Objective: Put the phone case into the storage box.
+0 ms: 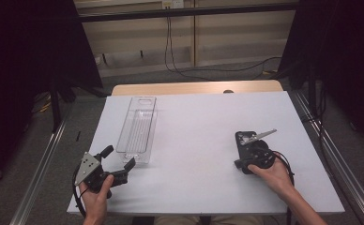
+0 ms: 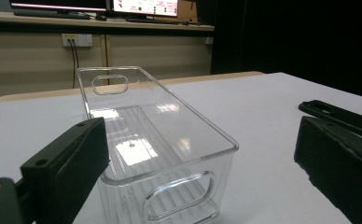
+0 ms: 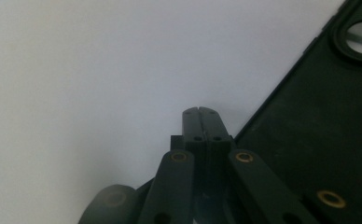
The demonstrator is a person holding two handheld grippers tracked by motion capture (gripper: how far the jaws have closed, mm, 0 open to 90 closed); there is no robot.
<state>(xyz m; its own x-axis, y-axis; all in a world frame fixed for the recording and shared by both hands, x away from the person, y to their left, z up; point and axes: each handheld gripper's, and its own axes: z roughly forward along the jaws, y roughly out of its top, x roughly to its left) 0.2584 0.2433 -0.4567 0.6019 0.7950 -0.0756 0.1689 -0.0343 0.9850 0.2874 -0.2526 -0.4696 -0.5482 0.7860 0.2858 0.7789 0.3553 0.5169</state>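
On the table [image 1: 203, 122] the tray [image 1: 138, 129] lies left, the phone case [image 1: 246, 138] well apart on the right.

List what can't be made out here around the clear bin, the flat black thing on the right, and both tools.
- Flat black object: right gripper view, cut off by the frame's edge; what it is stays unclear.
- The same object in the high view: partly covered by the right tool.
- Clear bin: left gripper view, near end cut off at the bottom edge, one corner behind the open left tool.
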